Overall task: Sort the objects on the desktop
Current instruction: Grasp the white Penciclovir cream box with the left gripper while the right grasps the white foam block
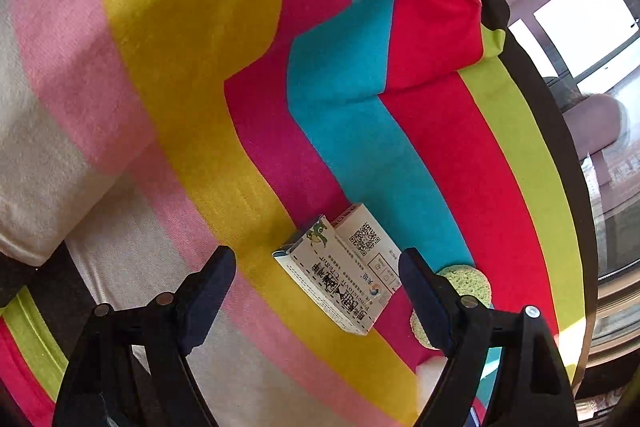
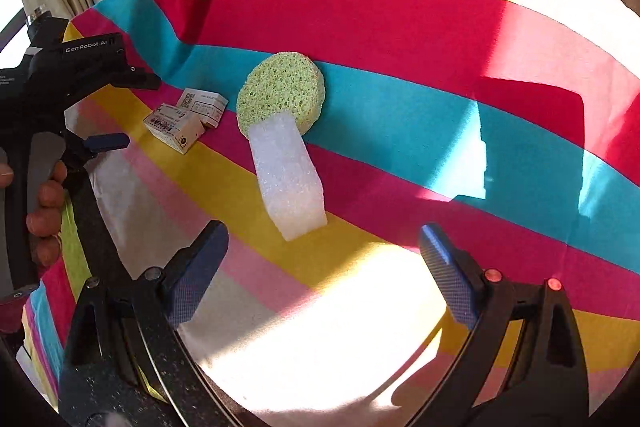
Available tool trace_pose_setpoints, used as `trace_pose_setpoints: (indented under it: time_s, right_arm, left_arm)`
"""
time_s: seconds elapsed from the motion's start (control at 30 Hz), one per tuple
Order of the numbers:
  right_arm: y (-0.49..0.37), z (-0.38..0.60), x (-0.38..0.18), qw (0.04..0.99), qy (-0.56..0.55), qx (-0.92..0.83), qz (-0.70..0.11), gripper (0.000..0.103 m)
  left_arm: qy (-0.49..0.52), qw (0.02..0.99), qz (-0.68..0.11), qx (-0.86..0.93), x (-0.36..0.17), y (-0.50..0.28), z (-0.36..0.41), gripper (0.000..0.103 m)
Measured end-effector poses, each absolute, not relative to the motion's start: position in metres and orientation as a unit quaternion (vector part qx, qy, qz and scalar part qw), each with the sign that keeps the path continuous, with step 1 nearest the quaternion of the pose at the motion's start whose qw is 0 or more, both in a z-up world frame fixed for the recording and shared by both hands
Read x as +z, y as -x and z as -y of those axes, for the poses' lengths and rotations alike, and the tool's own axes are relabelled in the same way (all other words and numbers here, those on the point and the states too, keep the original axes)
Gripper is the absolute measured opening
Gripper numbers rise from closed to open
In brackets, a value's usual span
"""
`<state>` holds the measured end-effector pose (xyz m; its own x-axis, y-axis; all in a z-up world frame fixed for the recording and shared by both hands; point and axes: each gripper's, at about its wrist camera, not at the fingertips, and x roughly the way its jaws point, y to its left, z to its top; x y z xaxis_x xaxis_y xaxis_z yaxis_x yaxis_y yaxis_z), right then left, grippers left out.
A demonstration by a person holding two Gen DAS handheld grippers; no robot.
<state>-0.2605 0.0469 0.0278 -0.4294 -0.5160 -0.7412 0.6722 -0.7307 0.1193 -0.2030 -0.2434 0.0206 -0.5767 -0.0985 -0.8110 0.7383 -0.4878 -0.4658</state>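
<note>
Both jaws gaping and empty, the left hand-held gripper (image 1: 316, 273) hovers over the light, stiff cardboard boxes (image 1: 340, 273), the right hand-held gripper (image 2: 322, 257) near the soft, squashy mushroom sponge (image 2: 282, 135) on the striped worktop (image 2: 400, 19), best pinched across its stalk.

We see steeply down from both wrists, close over striped cloth (image 1: 168, 27); both views share small boxes (image 1: 340, 279), green sponge (image 2: 280, 91).
</note>
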Motion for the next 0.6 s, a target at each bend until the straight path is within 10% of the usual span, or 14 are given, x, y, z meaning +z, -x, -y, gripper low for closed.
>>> trace_pose_setpoints:
  time_s: [0.33,0.43,0.47,0.6]
  right_arm:
    - [0.269,0.004,0.021,0.356,-0.378,-0.833,-0.189,0.096]
    - [0.261,0.008,0.019,0.355,-0.380,-0.829,-0.205,0.069]
    - [0.259,0.006,0.020,0.358,-0.384,-0.827,-0.198,0.045]
    - [0.243,-0.008,0.024,0.345,-0.390,-0.834,-0.180,0.031]
  left_arm:
    - [-0.417,0.299,-0.286,-0.809,0.007,0.214,0.207,0.100]
    - [-0.428,0.297,-0.280,-0.807,0.004,0.222,0.213,0.103]
    - [-0.432,0.294,-0.280,-0.805,0.003,0.223,0.213,0.103]
    - [-0.421,0.277,-0.280,-0.817,0.000,0.226,0.212,0.101]
